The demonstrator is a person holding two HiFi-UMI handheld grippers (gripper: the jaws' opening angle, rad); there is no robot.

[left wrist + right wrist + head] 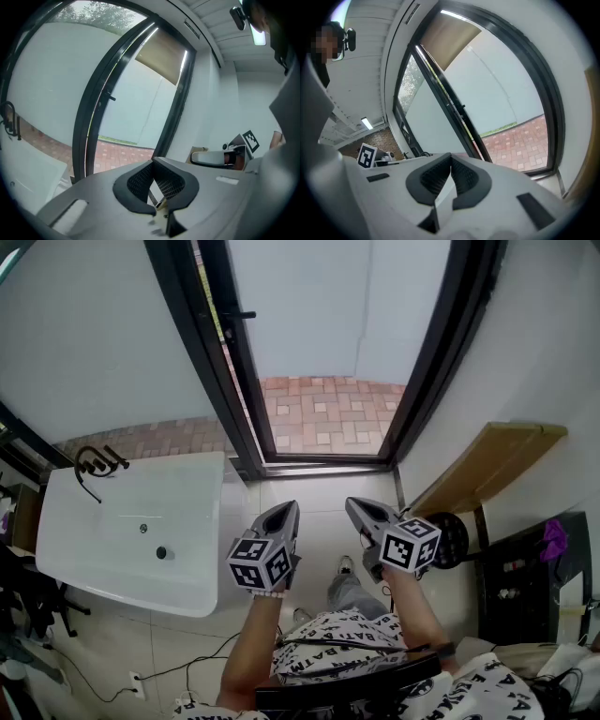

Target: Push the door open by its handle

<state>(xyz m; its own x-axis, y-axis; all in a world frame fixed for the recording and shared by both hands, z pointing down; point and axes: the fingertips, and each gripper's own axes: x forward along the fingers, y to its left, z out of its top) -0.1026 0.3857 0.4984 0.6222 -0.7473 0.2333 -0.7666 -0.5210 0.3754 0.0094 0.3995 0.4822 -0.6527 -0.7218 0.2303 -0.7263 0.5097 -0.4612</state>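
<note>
The dark-framed door [222, 352] stands swung outward along the left side of the doorway, and brick paving [328, 418] shows through the opening. Its small black handle [242, 314] sticks out from the door's edge, high up and well beyond both grippers. The handle [111, 98] also shows in the left gripper view, and the handle [461, 108] in the right gripper view. My left gripper [281, 512] and right gripper [361, 507] hover side by side over the floor tiles short of the threshold. Both point at the doorway. Each is shut with nothing between its jaws, and neither touches the door.
A white basin [131, 531] with a black tap [94, 463] fills the left side. A wooden board [487, 465] leans on the right wall, beside a round black stool [455, 538] and a dark shelf [534, 568]. A cable [202, 662] trails on the floor.
</note>
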